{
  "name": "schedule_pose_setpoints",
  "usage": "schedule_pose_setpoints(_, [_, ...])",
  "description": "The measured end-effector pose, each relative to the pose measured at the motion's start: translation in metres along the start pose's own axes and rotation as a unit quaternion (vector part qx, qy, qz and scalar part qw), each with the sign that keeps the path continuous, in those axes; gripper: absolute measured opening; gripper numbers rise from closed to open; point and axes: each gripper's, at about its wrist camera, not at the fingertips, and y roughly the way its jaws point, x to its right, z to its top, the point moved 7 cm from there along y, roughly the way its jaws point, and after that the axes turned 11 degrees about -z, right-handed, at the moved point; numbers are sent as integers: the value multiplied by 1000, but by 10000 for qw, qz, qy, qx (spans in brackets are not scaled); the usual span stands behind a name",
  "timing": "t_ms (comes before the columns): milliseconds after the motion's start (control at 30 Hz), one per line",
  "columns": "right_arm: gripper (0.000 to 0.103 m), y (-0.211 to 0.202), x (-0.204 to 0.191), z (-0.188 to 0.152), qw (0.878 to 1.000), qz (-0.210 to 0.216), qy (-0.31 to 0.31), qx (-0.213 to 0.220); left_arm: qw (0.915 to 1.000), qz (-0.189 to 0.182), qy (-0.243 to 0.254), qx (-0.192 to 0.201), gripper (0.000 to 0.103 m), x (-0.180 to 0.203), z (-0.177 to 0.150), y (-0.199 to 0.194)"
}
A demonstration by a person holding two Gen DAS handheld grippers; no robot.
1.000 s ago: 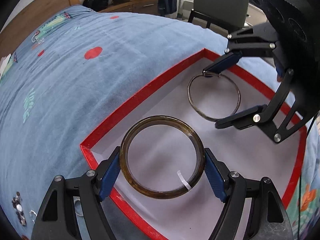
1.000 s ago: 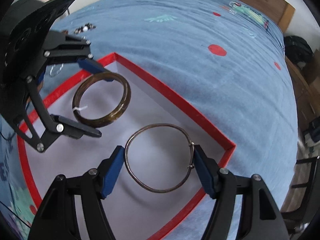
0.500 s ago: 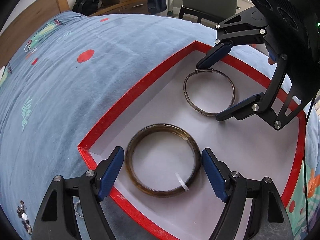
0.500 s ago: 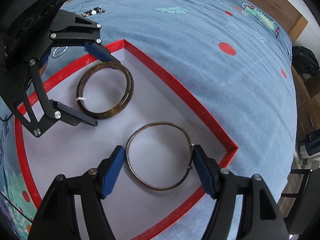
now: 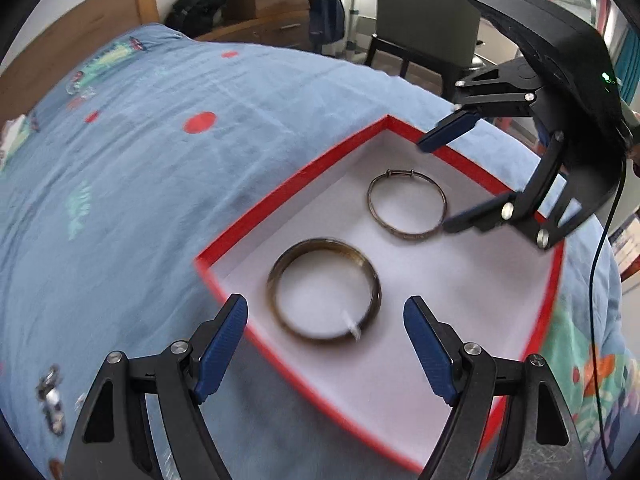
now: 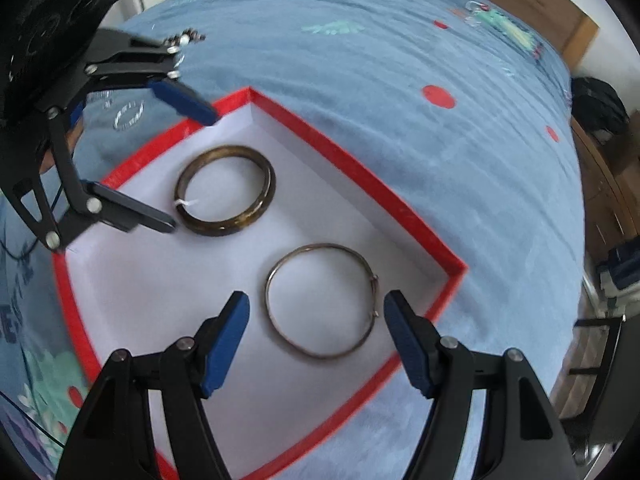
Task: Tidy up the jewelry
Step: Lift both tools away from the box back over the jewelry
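Observation:
A red-rimmed box (image 5: 294,184) with a white floor lies on the blue bedspread. A thick brown bangle (image 5: 276,276) lies flat in it, with a thin metal bangle (image 5: 374,190) beside it. My left gripper (image 5: 326,308) is open and empty, raised above and behind the brown bangle. In the right wrist view the box (image 6: 352,176) holds the brown bangle (image 6: 264,196) and the metal bangle (image 6: 276,272). My right gripper (image 6: 316,304) is open and empty, raised above the metal bangle. Each gripper shows in the other's view.
More jewelry lies on the bedspread outside the box: a clear ring (image 6: 128,116) and a bead cluster (image 6: 186,36), also a small cluster (image 5: 52,396). A chair (image 5: 420,20) and a wooden dresser (image 5: 264,4) stand beyond the bed.
Both grippers have opened and let go of their bangles, which now lie flat in the box. Both grippers have pulled back and up from the box.

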Motion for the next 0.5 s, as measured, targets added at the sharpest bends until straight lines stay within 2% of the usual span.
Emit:
schedule_pose_setpoints(100, [69,-24,2,-6,9997,-125,222,47,9998,107,-149,123,80,1,-16,-31])
schedule_pose_setpoints(300, [69,-90,-5,-18,9963,-431,707,211,9967,460,-556,361,80,1,-77,-102])
schedule_pose_setpoints(433, [69,-136,-20,-21,9920,-563,1047,417,9903,725,-983,660,80,-4,-124,-160])
schedule_pose_setpoints(500, [69,-159,-32,-23,9899,-649,1155,504,9849,1040,-1133,792,80,-8,-151,-195])
